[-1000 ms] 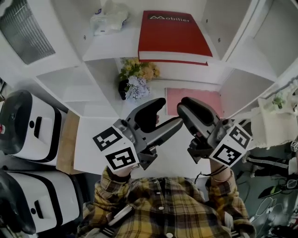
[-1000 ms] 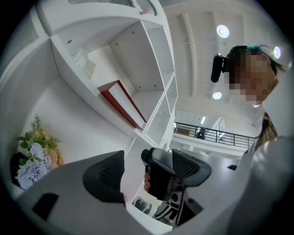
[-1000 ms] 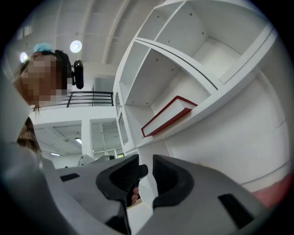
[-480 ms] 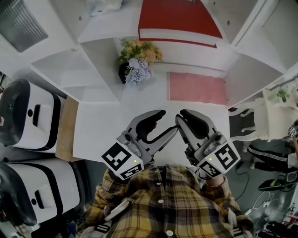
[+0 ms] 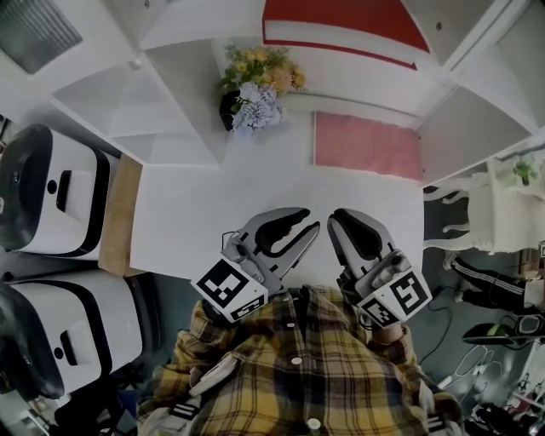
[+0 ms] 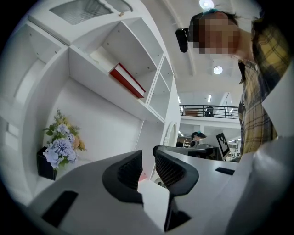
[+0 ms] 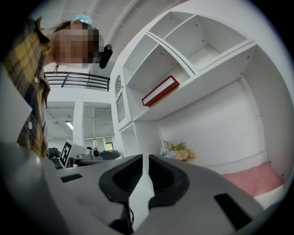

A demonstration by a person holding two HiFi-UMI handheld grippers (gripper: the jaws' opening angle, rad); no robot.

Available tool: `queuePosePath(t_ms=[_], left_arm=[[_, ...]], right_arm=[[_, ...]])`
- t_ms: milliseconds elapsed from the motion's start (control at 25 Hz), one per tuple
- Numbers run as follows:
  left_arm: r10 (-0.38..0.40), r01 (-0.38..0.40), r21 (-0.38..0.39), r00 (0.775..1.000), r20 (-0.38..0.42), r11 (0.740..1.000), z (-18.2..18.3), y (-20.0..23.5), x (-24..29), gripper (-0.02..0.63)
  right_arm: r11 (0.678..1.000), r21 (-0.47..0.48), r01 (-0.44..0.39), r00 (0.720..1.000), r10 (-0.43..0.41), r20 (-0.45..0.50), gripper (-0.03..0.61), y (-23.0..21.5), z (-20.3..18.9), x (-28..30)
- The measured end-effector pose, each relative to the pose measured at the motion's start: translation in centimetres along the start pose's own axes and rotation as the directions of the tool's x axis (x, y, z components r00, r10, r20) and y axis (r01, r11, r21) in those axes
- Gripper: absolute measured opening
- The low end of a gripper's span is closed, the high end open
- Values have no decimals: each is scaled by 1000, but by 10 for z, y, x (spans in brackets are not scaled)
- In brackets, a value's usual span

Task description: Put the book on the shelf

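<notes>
The red book [image 5: 345, 21] lies flat on an upper board of the white shelf [image 5: 183, 51]; it shows too in the left gripper view [image 6: 128, 80] and the right gripper view [image 7: 160, 91]. Both grippers hang low over the white desk [image 5: 213, 196], close to my checked shirt and far from the book. My left gripper [image 5: 308, 223] [image 6: 148, 158] has just been closing and keeps a narrow gap with nothing in it. My right gripper [image 5: 337, 220] [image 7: 145, 160] has also been closing; only a thin slit is left between its pads, with nothing held.
A bunch of flowers in a dark pot [image 5: 255, 85] stands at the back of the desk, with a pink mat [image 5: 366, 145] to its right. White and black machines [image 5: 51, 196] and a wooden board [image 5: 119, 213] flank the desk's left edge.
Both grippers have sunk and drawn back toward my body, away from the shelf. The left jaws went from wide apart to a narrow gap. The book has stayed on its board.
</notes>
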State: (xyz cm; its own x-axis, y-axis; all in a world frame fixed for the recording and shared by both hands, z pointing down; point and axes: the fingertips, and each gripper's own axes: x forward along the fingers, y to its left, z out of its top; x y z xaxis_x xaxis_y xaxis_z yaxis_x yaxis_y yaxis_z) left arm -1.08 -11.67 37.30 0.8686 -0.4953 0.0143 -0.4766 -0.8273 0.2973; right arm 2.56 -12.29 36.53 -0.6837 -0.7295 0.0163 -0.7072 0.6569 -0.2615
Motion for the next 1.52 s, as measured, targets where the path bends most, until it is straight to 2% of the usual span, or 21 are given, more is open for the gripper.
queuePosePath(t_ms=[400, 640, 920, 1280, 1520], left_arm=[[39, -40, -35, 999, -34, 999, -28, 1, -3, 42], [54, -55, -14, 998, -42, 998, -37, 0, -4, 20], [77, -78, -8, 997, -28, 997, -34, 4, -4, 20], [90, -90, -5, 996, -18, 996, -29, 12, -1, 19], [98, -98, -12, 995, -22, 995, -29, 16, -1, 19]], right_arm=[[1000, 19, 9, 999, -8, -42, 23, 1, -28, -6], [1000, 29, 6, 998, -4, -57, 17, 0, -34, -8], [999, 34, -11, 998, 13, -63, 17, -3, -34, -5], [997, 20, -74, 996, 75, -53, 15, 2, -28, 3], [998, 55, -43, 999, 44, -21, 15, -5, -22, 5]])
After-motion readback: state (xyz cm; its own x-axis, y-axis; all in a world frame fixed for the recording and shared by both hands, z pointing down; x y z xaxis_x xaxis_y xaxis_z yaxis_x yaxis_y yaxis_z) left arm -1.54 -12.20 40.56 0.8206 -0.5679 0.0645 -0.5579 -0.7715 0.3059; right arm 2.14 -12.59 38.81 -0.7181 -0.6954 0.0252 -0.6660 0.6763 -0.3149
